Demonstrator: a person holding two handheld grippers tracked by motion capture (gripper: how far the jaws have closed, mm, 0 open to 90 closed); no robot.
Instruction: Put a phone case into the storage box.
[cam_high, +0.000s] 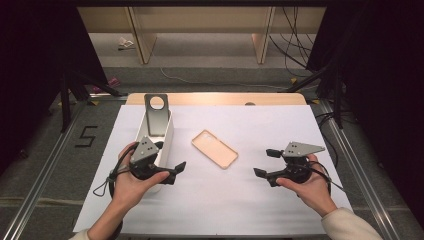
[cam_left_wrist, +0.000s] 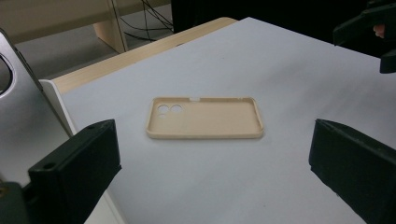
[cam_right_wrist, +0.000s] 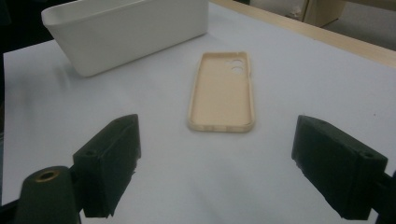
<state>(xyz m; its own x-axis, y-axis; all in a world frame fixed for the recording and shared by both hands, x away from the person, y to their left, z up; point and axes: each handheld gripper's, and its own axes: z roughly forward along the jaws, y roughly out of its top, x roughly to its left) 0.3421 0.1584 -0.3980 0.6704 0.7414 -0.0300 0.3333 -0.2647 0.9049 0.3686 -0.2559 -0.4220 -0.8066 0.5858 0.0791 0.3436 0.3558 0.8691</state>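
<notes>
**Case flat mid-table, both grippers spread and empty**

The case (cam_high: 214, 148) is a beige phone shell lying open side up near the middle of the white sheet (cam_high: 225, 200), with bare sheet all round it. Its camera holes sit at the end toward the table's far edge. To its left, nearer the sheet's left edge, stands a white bin (cam_high: 166, 135) with a grey phone (cam_high: 156, 116) leaning upright inside. The left gripper (cam_high: 171, 172) is held just beside the bin's near end, jaws wide apart, holding nothing. The right gripper (cam_high: 265, 162) is nearer the sheet's right edge, also spread wide and empty. Both point inward at the case, well apart from it.
</notes>
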